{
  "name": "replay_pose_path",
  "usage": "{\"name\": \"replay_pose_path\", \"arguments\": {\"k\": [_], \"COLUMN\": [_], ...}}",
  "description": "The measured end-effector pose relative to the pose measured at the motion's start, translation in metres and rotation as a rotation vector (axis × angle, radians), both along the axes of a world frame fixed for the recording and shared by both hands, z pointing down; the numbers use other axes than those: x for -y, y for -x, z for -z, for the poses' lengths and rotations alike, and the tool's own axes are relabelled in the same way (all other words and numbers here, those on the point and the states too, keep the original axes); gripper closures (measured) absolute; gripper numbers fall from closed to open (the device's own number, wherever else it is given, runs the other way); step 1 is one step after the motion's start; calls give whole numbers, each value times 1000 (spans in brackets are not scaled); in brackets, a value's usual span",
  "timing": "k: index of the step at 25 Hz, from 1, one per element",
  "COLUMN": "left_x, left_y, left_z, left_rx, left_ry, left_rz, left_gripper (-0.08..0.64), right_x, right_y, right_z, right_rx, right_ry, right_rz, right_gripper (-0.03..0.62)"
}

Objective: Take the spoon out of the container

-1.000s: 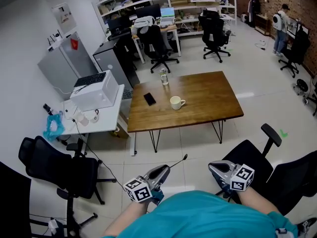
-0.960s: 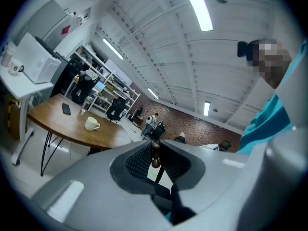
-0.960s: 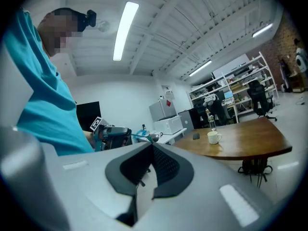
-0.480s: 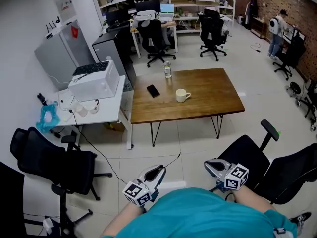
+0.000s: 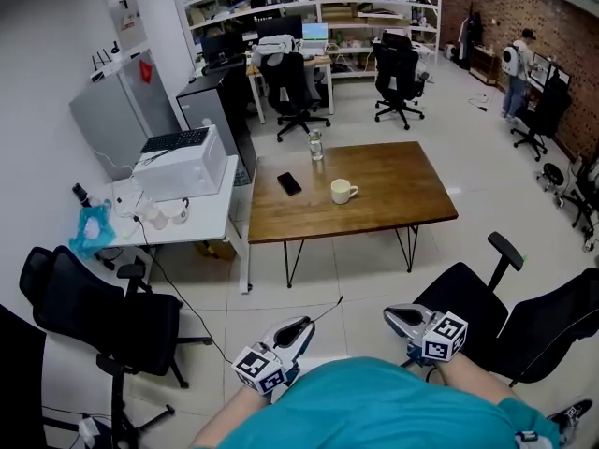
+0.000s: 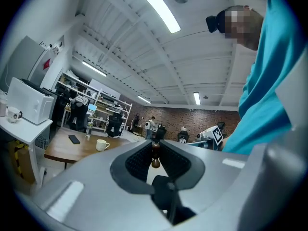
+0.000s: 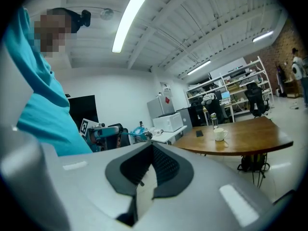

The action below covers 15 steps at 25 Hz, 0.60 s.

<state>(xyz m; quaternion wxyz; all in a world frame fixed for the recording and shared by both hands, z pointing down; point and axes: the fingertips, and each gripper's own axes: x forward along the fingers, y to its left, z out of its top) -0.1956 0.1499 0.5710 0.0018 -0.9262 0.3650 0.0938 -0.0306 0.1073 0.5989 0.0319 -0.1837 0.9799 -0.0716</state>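
Since my left gripper pinches the spoon at frame centre and my right gripper is closed and empty, removal looks done; next, set it down.

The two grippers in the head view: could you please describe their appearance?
The left gripper and right gripper are grey tapered shells with black ribbed claw pads; each carries a white cube printed with black square markers. The person's shirt is teal.
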Motion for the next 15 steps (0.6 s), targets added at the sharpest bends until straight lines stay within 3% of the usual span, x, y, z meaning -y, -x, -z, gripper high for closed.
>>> {"name": "replay_pose_path", "arguments": {"k": [15], "left_x": [-7], "left_y": [-3], "left_z": [5], "left_rx": [13], "left_ry": [-12], "left_rz": [4], "left_gripper": [514], "right_x": [-4], "right_y": [-8], "right_z": [3], "right_rx": [-25], "right_ry": [-32], "right_rz": [17], "right_gripper": [592]}}
